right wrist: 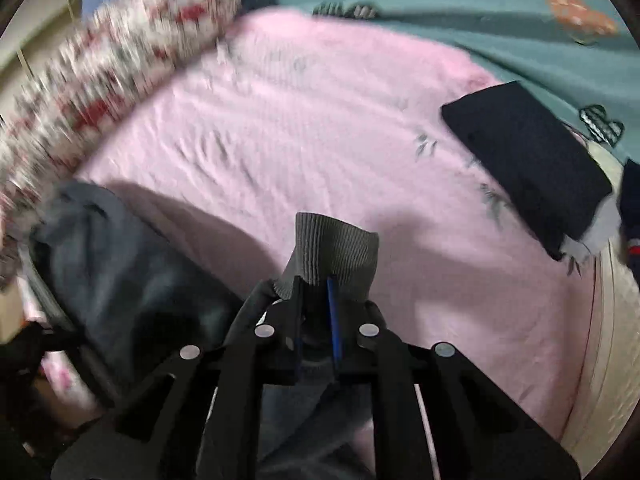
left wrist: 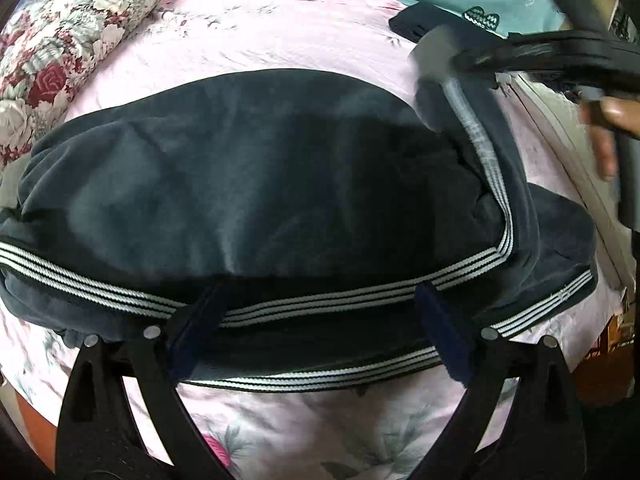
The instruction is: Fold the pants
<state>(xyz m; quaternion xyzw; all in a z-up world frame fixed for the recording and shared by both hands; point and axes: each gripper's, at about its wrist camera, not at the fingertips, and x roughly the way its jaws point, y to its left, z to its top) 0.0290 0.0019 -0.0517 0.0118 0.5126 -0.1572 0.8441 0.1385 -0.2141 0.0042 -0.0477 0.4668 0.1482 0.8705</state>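
Right now my right gripper (right wrist: pixel 316 312) pinches the pants' cuff (right wrist: pixel 334 252) at lower centre; pants (left wrist: pixel 248 184) run left-right beyond my open left gripper (left wrist: pixel 316 332).

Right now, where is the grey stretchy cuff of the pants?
In the right wrist view, low centre, the ribbed cuff is pinched in the right gripper, lifted above the pink sheet.

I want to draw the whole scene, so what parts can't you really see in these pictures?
- Floral pillow, right wrist view: smeared by motion blur.
- Right gripper, left wrist view: blurred; its grip shows only in the other view, shut on the grey cuff.
- Pants, left wrist view: left end cut off by the edge.
- Folded dark cloth: what it is cannot be told.
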